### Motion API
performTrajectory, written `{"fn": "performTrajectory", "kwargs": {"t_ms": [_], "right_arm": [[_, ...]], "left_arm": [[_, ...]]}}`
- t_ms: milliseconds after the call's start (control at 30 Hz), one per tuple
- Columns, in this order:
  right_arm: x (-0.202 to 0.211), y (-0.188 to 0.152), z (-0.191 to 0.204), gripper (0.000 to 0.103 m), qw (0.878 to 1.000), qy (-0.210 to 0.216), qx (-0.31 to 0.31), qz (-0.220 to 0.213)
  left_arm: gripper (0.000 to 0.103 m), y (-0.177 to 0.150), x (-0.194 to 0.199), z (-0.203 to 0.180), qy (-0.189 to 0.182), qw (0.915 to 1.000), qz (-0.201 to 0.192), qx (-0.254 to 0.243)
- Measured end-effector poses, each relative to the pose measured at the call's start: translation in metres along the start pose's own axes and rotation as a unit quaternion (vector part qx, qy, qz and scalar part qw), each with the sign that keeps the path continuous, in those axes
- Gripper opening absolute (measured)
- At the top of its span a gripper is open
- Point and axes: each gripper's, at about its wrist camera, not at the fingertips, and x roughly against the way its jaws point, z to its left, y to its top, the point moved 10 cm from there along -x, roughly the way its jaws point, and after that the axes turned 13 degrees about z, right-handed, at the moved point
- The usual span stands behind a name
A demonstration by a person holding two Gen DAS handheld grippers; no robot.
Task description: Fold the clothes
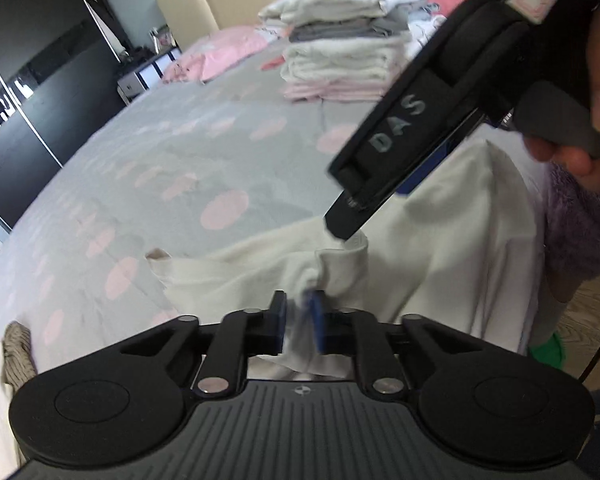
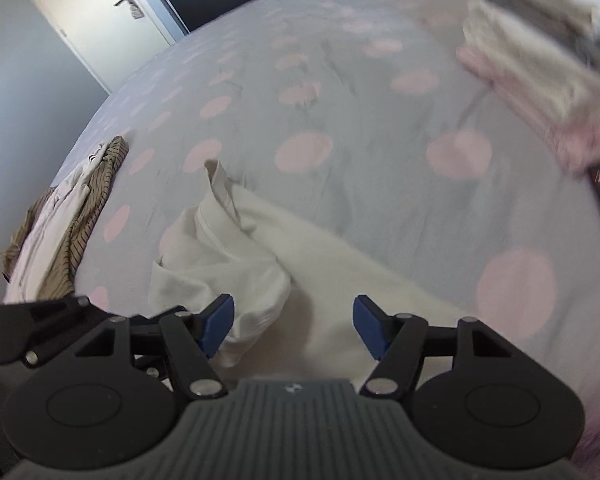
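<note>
Pinching the white garment (image 1: 440,232), your left claw (image 1: 300,320) is starting its fold; right claw (image 2: 294,328) spread; folded stack (image 1: 340,52) ahead.

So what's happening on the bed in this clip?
A person is folding laundry with two handheld grippers. The left gripper is shut on a bunched part of a white garment that lies at the near edge of the polka-dot bedspread. The right gripper hovers over the same garment with its fingers spread, holding nothing. A stack of folded clothes sits farther back, and a crumpled striped piece lies off to the side.
</note>
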Motion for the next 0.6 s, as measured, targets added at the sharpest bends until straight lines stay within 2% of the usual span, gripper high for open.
{"fn": "performTrajectory", "kwargs": {"t_ms": [33,100,167,233,267,333,433,600], "right_arm": [[-0.007,-0.003,-0.002,0.068,1.0,0.008,-0.015,0.014],[-0.017,-0.009,-0.005,0.052,0.998,0.021,-0.038,0.038],[-0.025,-0.013,-0.006,0.044,0.997,0.033,-0.053,0.054],[-0.027,-0.015,0.001,0.026,0.996,0.046,-0.047,0.058],[-0.028,-0.016,0.004,0.009,0.996,0.052,-0.044,0.06],[-0.028,-0.018,0.011,0.007,0.996,0.061,-0.032,0.06],[-0.021,-0.017,0.022,0.005,0.998,0.039,0.018,0.037],[-0.01,-0.021,0.015,0.005,0.999,0.003,0.046,0.029]], "left_arm": [[0.004,-0.003,0.0,-0.002,-0.003,1.0,0.004,-0.002],[0.003,-0.008,0.0,-0.004,-0.009,0.9999,0.011,-0.002],[0.003,-0.013,0.001,-0.006,-0.017,0.9997,0.016,-0.002],[0.003,-0.016,0.002,-0.008,-0.019,0.9997,0.017,-0.007],[0.003,-0.017,0.003,-0.01,-0.019,0.9996,0.017,-0.009],[0.003,-0.018,0.005,-0.012,-0.019,0.9996,0.016,-0.014],[0.003,-0.018,0.009,-0.013,-0.02,0.9997,0.01,-0.011],[0.002,-0.015,0.018,-0.02,-0.022,0.9995,0.0,-0.021]]}}
